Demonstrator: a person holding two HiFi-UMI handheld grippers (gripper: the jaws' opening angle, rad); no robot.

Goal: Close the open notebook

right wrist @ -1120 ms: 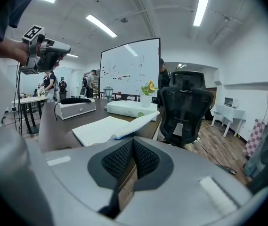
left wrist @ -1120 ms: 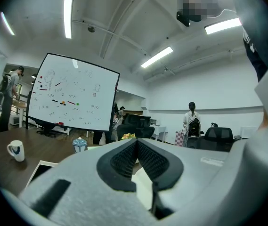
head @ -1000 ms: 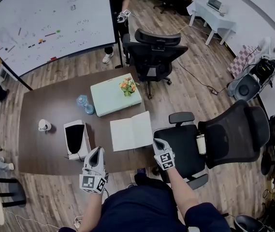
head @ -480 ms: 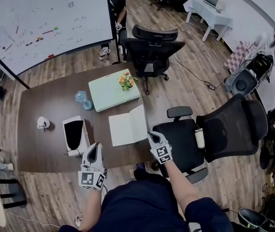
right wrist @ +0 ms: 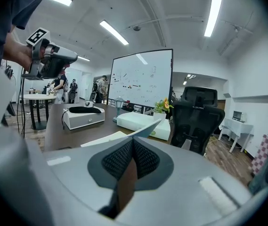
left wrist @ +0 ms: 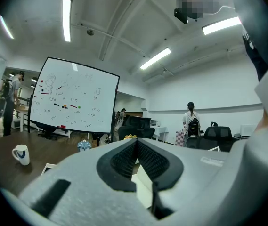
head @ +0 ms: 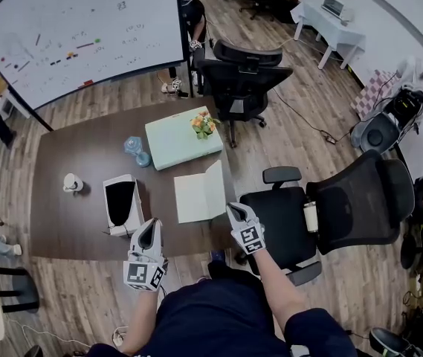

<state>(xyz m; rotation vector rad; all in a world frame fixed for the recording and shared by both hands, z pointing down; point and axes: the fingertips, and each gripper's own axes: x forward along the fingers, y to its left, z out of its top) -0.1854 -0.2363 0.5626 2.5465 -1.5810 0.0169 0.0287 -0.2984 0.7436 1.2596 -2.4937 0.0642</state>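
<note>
Now the notebook, on the table, is seen with its right leaf raised where it lay flat; closing is judged begun. Both the right gripper and left gripper are clenched, empty.

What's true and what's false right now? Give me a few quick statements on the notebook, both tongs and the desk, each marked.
1. The notebook lies fully flat. False: its right leaf stands tilted up, while the left leaf lies flat.
2. The right tongs are by the notebook's near right corner, jaws together. True.
3. The left tongs grip the mug. False: the mug stands apart, toward the left of the table, and those tongs are shut on nothing.
4. The white case stands left of the notebook. True.
</note>
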